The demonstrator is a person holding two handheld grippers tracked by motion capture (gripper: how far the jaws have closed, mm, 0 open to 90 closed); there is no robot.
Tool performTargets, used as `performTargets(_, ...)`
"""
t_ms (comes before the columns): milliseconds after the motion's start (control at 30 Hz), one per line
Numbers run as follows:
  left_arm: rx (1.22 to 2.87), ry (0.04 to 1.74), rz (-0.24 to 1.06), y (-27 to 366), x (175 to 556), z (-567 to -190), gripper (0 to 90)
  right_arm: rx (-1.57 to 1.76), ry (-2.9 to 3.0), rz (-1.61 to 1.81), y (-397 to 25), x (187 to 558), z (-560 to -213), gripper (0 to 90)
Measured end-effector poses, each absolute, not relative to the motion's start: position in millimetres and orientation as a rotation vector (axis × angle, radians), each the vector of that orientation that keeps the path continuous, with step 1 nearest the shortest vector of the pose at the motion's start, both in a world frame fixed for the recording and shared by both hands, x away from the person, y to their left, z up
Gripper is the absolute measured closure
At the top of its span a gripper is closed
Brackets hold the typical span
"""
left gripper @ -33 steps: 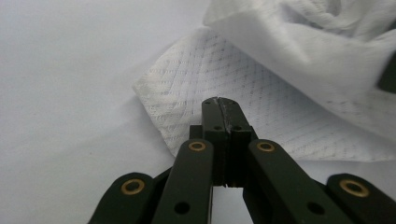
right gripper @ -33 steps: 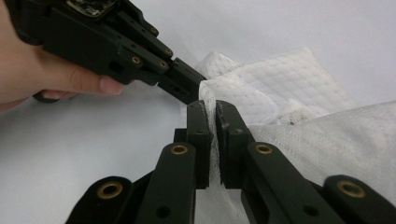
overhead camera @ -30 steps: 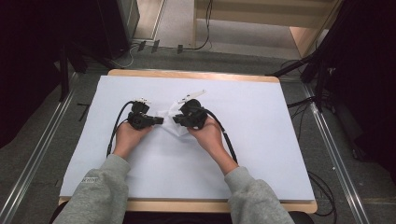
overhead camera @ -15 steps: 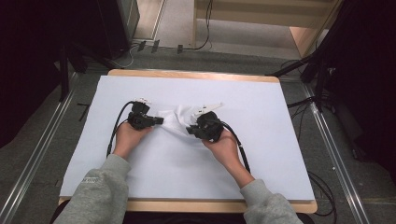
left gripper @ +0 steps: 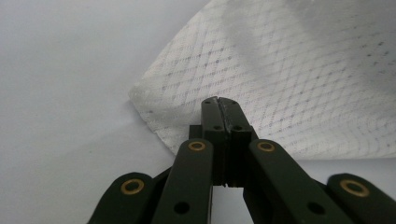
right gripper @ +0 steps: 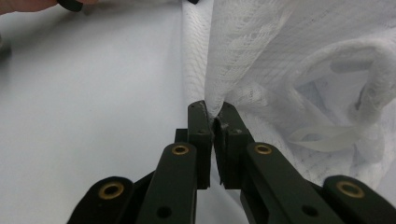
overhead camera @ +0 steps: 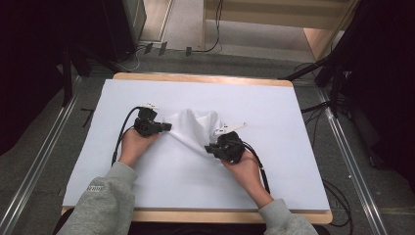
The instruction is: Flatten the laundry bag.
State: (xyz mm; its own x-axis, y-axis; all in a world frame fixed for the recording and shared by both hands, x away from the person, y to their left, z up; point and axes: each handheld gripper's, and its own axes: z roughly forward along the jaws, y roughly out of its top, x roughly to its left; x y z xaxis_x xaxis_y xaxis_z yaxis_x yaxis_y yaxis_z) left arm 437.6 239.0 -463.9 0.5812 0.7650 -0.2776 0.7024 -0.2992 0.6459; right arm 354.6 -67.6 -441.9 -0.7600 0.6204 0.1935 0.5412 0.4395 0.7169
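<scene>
While we look down from the high view, we see a white mesh cloth [overhead camera: 195,128] lying near the middle of the worktop [overhead camera: 274,105], which is covered in white and has a wooden rim showing at its far and near edges. The cloth is bunched and stretched between two tools, closer to the far edge than to the near one.

Our left hand-held gripper [overhead camera: 166,127] sits at the cloth's left end, toward the worktop's left edge. In the left gripper view, its jaws are pressed together on the edge of the cloth [left gripper: 289,79], just beside one of its corners — we can see the fine diamond weave of the fabric there.

Our right hand-held gripper [overhead camera: 209,148] sits at the cloth's right end, lower in the high view and nearer the near edge. In the right gripper view, its jaws pinch a gathered fold of the cloth [right gripper: 261,51], which rises from between them. Just beside that fold, a loop of thicker white fabric and a thin translucent tag lie on the mesh.

A black cable trails from each tool back toward the near edge — both forearms wear grey sleeves.
</scene>
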Motion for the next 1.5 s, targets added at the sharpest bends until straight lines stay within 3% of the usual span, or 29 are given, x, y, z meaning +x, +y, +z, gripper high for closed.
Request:
performTargets(200,2.051,1.170,0.104,239,437,-464,90.0,1.055,2.565,1.235,-74,344,-443,87.0)
performTargets(600,2.028,1.184,0.049,240,435,-459,84.4,1.071,2.464,1.313,-103,334,-422,74.4)
performTargets(1200,2.007,1.132,0.068,247,400,-426,72.3,1.199,2.387,1.249,-114,391,-432,52.0)
performTargets(1300,2.011,1.139,0.076,250,391,-423,69.5,1.196,2.392,1.232,-111,396,-434,51.7)
performTargets(1367,2.016,1.137,0.079,252,385,-422,66.2,1.211,2.400,1.237,-107,404,-439,61.6)
performTargets(1433,2.016,1.136,0.079,254,379,-421,65.3,1.222,2.411,1.238,-105,408,-442,65.2)
performTargets(1467,2.016,1.132,0.087,257,374,-419,64.7,1.229,2.418,1.233,-103,410,-443,78.2)
performTargets(1500,2.016,1.132,0.087,257,374,-419,64.2,1.229,2.418,1.233,-103,410,-443,78.2)
